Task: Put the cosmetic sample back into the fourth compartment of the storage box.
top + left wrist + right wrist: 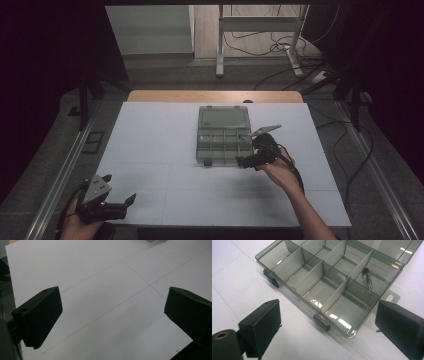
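- A clear compartment box (pixel 223 140) is lying open at the middle of the white desk (pixel 150 150).
- The right claw (pixel 327 322) is hovering just beside the box's near right corner, jaws spread wide, nothing between them.
- A small tube (pixel 368 278) is lying in one compartment.
- The left claw (pixel 112 312) is hanging wide open, well apart, over the desk's near left corner.

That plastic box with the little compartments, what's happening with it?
A person holds a gripper in each hand at a white table. The right gripper sits open at the front edge of the open organizer box, holding nothing. One small slim item lies in a compartment. The left gripper waits open, off to the side.
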The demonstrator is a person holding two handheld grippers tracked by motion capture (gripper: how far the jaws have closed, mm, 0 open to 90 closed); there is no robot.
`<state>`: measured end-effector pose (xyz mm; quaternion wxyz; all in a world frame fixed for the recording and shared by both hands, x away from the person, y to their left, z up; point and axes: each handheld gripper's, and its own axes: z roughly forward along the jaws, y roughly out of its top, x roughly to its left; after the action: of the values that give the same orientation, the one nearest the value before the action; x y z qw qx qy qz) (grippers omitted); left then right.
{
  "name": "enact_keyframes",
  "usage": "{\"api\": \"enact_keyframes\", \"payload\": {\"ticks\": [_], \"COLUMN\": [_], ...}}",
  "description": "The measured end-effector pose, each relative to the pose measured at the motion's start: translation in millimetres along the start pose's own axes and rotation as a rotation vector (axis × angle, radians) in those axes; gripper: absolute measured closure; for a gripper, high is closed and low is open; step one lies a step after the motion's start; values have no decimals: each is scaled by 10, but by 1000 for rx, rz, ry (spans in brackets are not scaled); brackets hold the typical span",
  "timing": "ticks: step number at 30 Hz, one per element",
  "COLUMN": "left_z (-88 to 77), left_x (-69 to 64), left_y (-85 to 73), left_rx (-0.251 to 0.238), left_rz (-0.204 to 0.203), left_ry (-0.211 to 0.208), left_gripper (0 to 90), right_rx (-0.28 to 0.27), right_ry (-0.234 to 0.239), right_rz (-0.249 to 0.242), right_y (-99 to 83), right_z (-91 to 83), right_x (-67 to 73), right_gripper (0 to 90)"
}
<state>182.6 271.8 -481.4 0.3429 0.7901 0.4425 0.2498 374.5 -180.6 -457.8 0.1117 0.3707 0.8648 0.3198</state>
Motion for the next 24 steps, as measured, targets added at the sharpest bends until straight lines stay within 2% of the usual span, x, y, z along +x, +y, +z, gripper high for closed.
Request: {"api": "enact_keyframes", "payload": {"ticks": [12,24], "left_z": [-1,0], "left_x": [-4,-9], "left_y": [-1,0], "left_rx": [0,3], "left_rz": [4,7], "left_ry": [0,0], "left_gripper": [22,22], "right_rx": [-15,-60], "right_ry": [-14,-33], "right_rz": [-38,-42], "right_y": [-122,-290], "right_z": [-112,-353], "right_x": [108,188], "right_gripper": [7,3]}}
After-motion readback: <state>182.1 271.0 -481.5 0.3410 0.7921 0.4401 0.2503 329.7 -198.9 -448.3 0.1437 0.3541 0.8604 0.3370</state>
